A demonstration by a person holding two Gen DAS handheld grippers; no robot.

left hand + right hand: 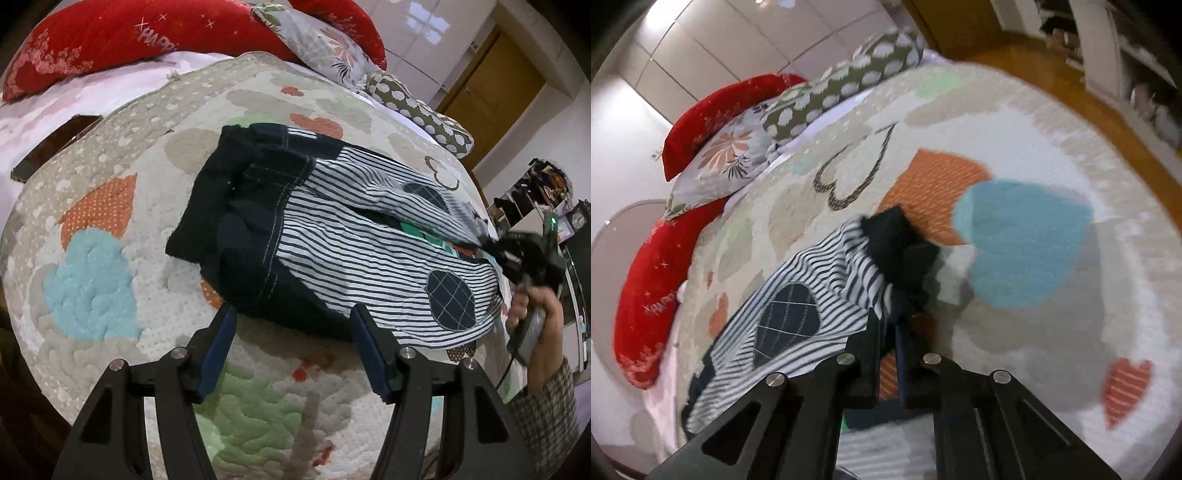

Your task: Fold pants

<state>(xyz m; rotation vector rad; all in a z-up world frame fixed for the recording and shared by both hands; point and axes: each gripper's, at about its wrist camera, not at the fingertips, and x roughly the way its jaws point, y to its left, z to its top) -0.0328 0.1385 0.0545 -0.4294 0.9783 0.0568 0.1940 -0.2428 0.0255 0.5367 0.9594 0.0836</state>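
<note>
Small striped pants (369, 243) with a navy waistband, navy cuffs and dark knee patches lie on the quilt (110, 229). My left gripper (291, 317) is open, just short of the waist end and touching nothing. My right gripper (517, 254) shows at the far right of the left wrist view, pinching the cuff of the upper leg. In the right wrist view the right gripper (888, 325) is shut on the pants' dark cuff (901, 251), with the striped leg (798, 314) lifted off the quilt (1015, 155) and trailing to the left.
Red pillows (110, 40), a floral pillow (317, 40) and a spotted bolster (417, 110) lie at the bed's head. A dark phone-like slab (55, 144) lies at the quilt's left edge. A wooden door (491, 81) and shelves (539, 192) stand beyond the bed.
</note>
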